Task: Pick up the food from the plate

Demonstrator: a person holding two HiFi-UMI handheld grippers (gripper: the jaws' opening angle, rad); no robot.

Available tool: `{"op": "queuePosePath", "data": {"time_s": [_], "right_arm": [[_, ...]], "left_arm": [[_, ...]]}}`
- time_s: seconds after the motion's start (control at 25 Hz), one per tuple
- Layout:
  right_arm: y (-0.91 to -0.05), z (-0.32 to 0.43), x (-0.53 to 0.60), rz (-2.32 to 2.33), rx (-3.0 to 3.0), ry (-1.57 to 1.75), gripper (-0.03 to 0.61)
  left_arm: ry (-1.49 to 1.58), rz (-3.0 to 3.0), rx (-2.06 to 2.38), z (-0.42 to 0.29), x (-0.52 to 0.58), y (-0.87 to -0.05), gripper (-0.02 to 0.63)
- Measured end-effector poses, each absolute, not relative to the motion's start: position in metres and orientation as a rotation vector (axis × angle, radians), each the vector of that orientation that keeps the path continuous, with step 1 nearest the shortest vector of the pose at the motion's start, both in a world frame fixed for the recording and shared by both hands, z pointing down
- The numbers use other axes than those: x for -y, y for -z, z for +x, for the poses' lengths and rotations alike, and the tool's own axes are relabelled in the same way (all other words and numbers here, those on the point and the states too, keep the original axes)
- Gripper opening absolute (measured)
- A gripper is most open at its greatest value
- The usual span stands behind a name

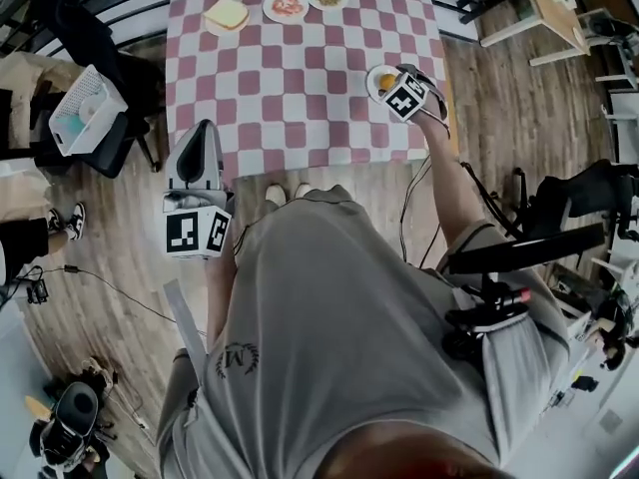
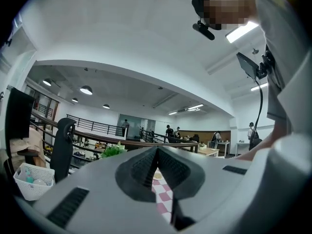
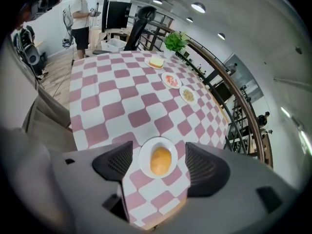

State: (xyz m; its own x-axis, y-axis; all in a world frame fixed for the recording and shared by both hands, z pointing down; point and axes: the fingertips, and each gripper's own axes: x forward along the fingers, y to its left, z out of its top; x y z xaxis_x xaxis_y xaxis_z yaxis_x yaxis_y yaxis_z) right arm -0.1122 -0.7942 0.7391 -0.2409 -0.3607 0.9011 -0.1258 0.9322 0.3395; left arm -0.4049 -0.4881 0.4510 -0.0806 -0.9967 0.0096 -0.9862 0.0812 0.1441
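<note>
Food (image 3: 161, 161) on plate (image 3: 145, 155) beneath wide-open right gripper (image 3: 159, 155) — left gripper (image 2: 157, 155) closed, empty.

The counter (image 3: 122, 96) wears pink-and-white checks. The plate (image 3: 144, 155) is white, the food (image 3: 161, 161) orange-yellow. The right tool (image 3: 161, 160) is grey with black ribbed pads (image 3: 114, 161); its cube (image 1: 404, 96) bears black-and-white square markers. The floor (image 1: 110, 267) is brown wood-grain.

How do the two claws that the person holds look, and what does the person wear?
The left claw and the right claw are pale grey plastic shells with two jaws lined by dark ribbed pads. Each carries a white cube printed with black square markers. The person wears a grey T-shirt with a small dark emblem.
</note>
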Motion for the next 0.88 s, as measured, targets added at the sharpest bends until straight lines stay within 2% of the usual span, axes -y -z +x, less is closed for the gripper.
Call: {"op": "queuePosePath", "data": {"time_s": [0.52, 0.88], "right_arm": [[-0.840, -0.077, 0.838, 0.263, 1.702, 0.176, 0.339], [-0.870, -0.071, 0.852, 0.273, 1.699, 0.046, 0.339]], "left_arm": [[0.057, 1.975, 2.281, -0.402, 0.471, -0.463, 0.005], [0.025, 1.976, 2.273, -0.392, 0.475, -0.465, 0.005]]}}
